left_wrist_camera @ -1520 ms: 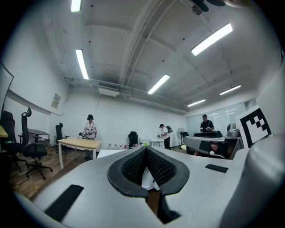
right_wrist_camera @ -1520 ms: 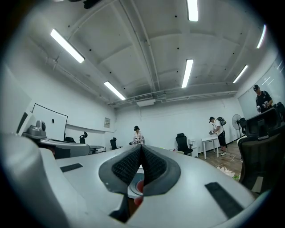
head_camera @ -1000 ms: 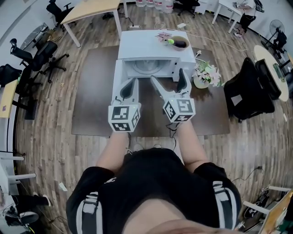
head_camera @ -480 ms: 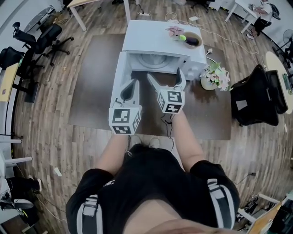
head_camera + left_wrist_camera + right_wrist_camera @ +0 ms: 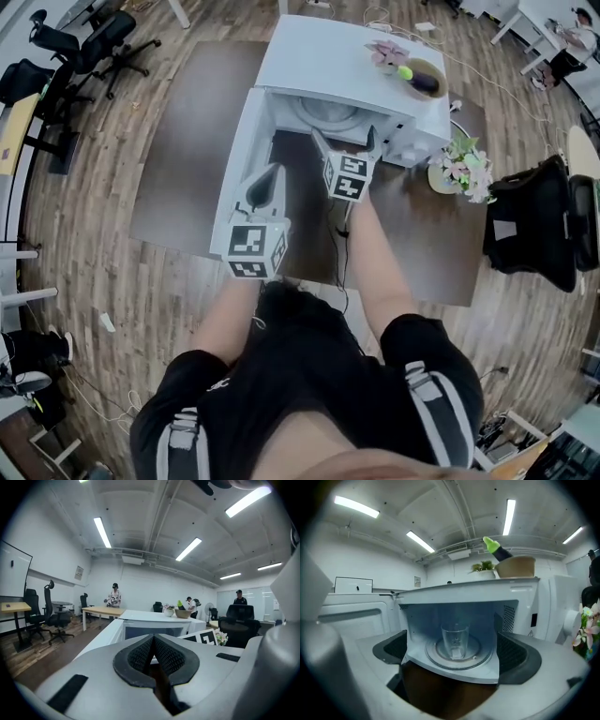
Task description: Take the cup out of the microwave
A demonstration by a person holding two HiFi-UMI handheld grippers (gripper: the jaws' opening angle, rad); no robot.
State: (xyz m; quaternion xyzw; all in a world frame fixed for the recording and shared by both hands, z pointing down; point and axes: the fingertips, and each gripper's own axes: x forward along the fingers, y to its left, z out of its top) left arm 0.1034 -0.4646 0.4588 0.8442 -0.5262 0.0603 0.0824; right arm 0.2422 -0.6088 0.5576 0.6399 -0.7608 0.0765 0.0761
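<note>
A clear glass cup (image 5: 454,641) stands upright on the round turntable inside the white microwave (image 5: 520,597). The microwave door (image 5: 249,141) hangs open to the left. My right gripper (image 5: 452,662) is open wide just in front of the cavity's mouth, with the cup farther in, centred between the jaws and touching neither pad. In the head view this right gripper (image 5: 345,141) is at the opening, and I cannot make out the cup. My left gripper (image 5: 272,172) is shut on nothing and hangs back beside the door, its pads (image 5: 161,653) pressed together.
On top of the microwave (image 5: 328,47) sit a bowl (image 5: 424,79) holding a green-tipped thing and a small pink plant (image 5: 385,52). A flower pot (image 5: 461,169) stands on the dark table (image 5: 192,150) to the right. Office chairs (image 5: 539,225) and desks ring the room.
Both grippers have come down and forward toward the microwave. The right one travelled farther, up to the open cavity, and its jaws spread a little wider. The left stayed shut.
</note>
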